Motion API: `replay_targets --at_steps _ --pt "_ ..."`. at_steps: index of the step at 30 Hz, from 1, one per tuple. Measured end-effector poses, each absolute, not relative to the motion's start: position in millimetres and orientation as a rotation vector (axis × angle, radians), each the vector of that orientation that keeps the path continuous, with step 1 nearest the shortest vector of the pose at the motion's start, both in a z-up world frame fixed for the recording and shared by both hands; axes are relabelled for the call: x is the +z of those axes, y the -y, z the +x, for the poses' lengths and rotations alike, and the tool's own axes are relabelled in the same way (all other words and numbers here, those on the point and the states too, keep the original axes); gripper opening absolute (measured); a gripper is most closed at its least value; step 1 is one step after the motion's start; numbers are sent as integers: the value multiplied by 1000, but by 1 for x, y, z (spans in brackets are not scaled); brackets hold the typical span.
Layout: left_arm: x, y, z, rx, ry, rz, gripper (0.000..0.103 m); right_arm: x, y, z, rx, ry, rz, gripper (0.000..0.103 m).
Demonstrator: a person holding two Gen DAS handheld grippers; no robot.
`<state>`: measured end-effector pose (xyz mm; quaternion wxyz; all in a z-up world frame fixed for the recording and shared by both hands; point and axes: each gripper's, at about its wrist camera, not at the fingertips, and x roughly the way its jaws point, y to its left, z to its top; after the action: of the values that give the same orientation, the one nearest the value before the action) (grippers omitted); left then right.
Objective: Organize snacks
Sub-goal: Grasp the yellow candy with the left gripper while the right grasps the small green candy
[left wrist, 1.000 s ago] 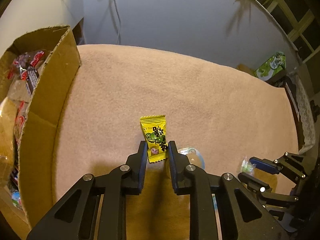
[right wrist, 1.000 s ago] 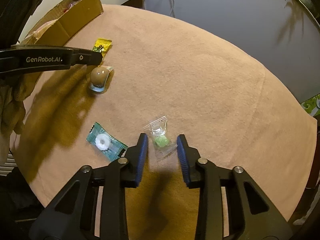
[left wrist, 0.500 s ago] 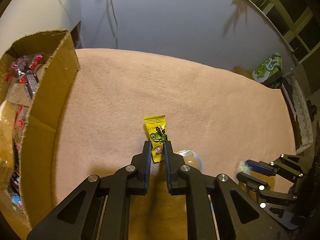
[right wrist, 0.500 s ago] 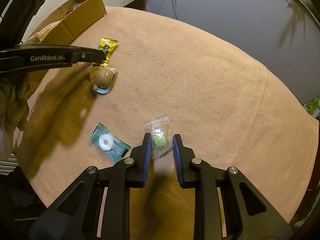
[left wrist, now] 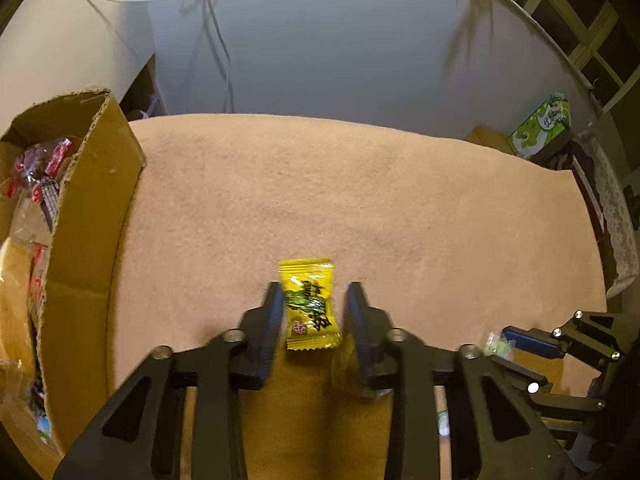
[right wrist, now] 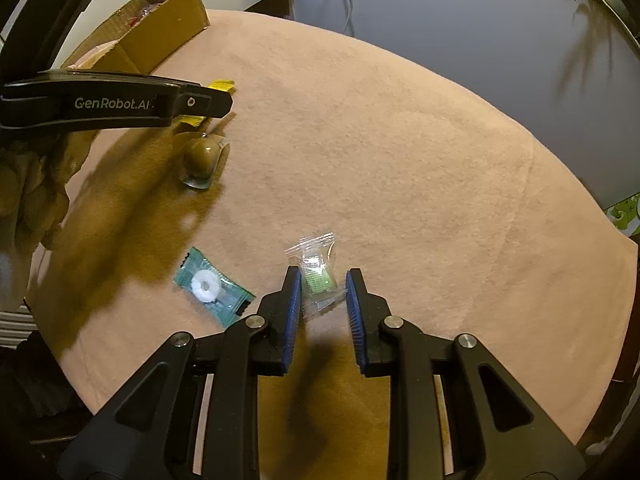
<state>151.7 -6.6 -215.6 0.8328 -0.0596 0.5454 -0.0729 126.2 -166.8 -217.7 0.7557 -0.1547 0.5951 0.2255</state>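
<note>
Left gripper (left wrist: 314,306): jaws apart, straddling the yellow candy packet (left wrist: 309,304); nothing clamped.
Right gripper (right wrist: 322,294): jaws apart around the clear-wrapped green candy (right wrist: 318,276); no grip.
Other snacks: teal mint packet (right wrist: 212,286) and brown wrapped sweet (right wrist: 202,156), both lying on the tan cloth (right wrist: 400,152).
Destination: cardboard box (left wrist: 88,216) at the left table edge, already holding snacks.
Risk: thin, slick wrappers could slide or crumple out if the jaws closed off-centre.
</note>
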Motion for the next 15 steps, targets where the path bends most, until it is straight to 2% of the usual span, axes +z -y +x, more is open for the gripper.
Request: replay_targets --at_steps 15 --pt "-207 -9 136 -166 -1118 -123 17 -201 165 122 524 -1264 -315 23"
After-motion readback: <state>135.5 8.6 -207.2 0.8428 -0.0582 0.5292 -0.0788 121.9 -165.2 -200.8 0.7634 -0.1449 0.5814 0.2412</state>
